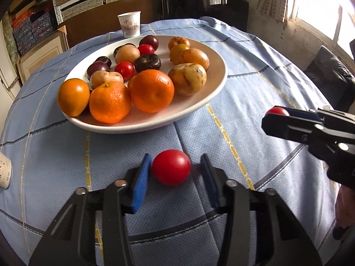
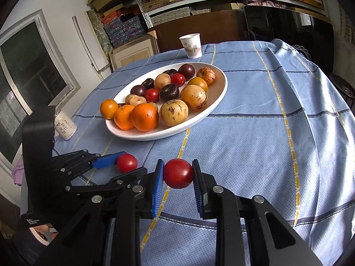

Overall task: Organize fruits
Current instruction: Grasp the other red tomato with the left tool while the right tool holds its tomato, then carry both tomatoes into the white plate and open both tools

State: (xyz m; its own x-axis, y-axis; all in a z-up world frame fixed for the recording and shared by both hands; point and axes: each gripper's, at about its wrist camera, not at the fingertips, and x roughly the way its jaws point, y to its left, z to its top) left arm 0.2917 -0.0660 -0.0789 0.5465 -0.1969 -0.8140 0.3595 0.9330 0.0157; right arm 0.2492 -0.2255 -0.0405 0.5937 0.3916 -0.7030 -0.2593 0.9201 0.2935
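Closing unevenly, the left gripper (image 1: 173,166) touches its red tomato (image 1: 171,167) with one pad only and may nudge it away, while the right gripper (image 2: 178,174) clamps another tomato (image 2: 178,173) that could bruise.

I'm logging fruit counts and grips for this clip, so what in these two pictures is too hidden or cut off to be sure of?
- Left wrist view: the right gripper covers most of its red fruit.
- Left wrist view: whether the far finger touches the near red fruit; it's blurred.
- Both views: fruit behind the oranges on the plate, so no exact count.
- Left wrist view: the near cup, cut off by the edge.
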